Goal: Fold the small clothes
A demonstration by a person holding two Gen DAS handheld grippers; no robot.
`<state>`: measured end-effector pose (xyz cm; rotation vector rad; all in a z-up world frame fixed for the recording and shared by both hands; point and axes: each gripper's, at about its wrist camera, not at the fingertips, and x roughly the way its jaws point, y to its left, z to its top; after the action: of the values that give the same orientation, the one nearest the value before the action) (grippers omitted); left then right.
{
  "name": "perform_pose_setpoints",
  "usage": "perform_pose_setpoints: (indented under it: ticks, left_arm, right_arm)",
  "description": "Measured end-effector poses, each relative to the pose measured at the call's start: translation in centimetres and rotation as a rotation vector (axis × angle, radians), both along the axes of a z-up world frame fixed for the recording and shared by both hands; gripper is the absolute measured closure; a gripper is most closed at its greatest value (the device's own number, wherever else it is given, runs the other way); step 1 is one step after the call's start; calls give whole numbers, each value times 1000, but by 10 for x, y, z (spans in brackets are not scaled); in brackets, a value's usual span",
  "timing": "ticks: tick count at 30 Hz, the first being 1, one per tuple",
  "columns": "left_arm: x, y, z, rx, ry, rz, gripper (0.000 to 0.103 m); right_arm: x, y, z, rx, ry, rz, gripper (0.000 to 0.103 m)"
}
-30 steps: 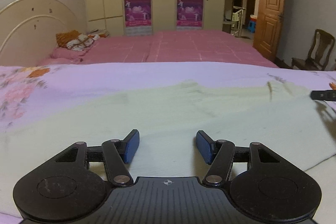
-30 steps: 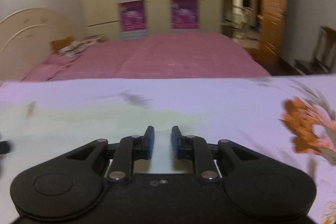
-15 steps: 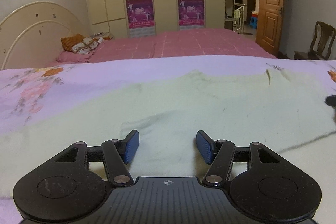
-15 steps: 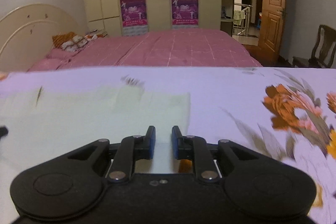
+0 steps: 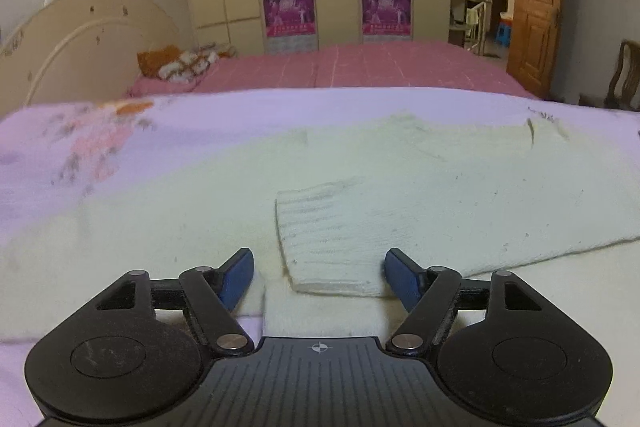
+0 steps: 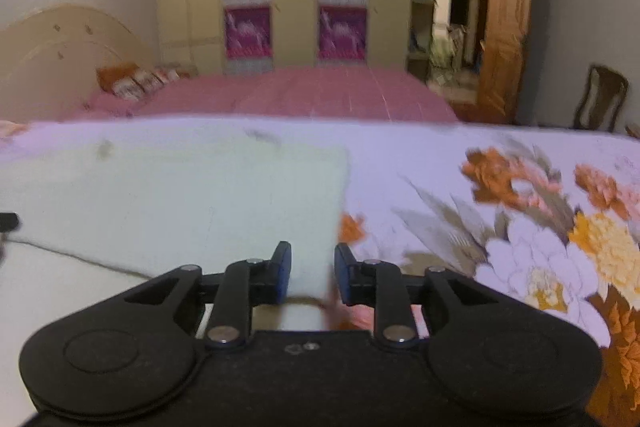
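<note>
Left wrist view: left gripper [image 5: 319, 277] jaws wide, just opened further, straddling ribbed cuff [image 5: 328, 239] of pale sweater [image 5: 440, 179] at frame centre, pads clear.

Right wrist view: right gripper [image 6: 312, 273] narrow, just easing apart over sweater's edge, lower centre; floral sheet [image 6: 540, 219] right.

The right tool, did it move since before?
Yes. The right tool slid rightward: against the floral sheet, the pale garment's edge now sits between its fingers, and more flowers show. Its jaws have just been opening.
</note>
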<state>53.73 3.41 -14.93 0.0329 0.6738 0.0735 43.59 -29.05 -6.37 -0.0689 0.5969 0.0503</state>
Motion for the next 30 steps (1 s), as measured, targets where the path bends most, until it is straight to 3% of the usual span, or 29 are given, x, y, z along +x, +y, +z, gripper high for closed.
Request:
perform_pose_setpoints:
  ticks: [1, 3, 8, 15, 17, 20, 23, 26, 28, 30]
  left_arm:
    - [0, 3, 1, -12, 6, 4, 31]
    - [-7, 11, 7, -14, 3, 22, 31]
    - [-64, 79, 14, -114, -67, 128, 30]
    - [-142, 240, -4, -361, -118, 482, 31]
    - [-160, 278, -10, -473, -159, 569, 31]
    - [-173, 318, -18, -637, -219, 625, 31]
    - [-173, 337, -29, -726, -265, 665, 31]
    - [-167, 342, -35, -749, -292, 685, 33]
    - [-156, 347, -37, -734, -280, 705, 46]
    - [-146, 355, -38, -716, -236, 737, 78]
  right_arm:
    - [4, 4, -8, -18, 50, -1, 81]
    - [3, 7, -7, -41, 49, -14, 81]
    - [-15, -3, 15, 60, -3, -48, 76]
    - [-35, -22, 4, 131, 60, -90, 70]
    - [-40, -24, -1, 156, 79, -106, 70]
    - [-45, -19, -3, 172, 88, -109, 70]
    - [-43, -9, -2, 176, 90, -103, 66]
    - [-38, -1, 0, 180, 81, -103, 65]
    - [-34, 2, 1, 178, 76, -108, 65]
    - [-32, 2, 1, 177, 77, -113, 65]
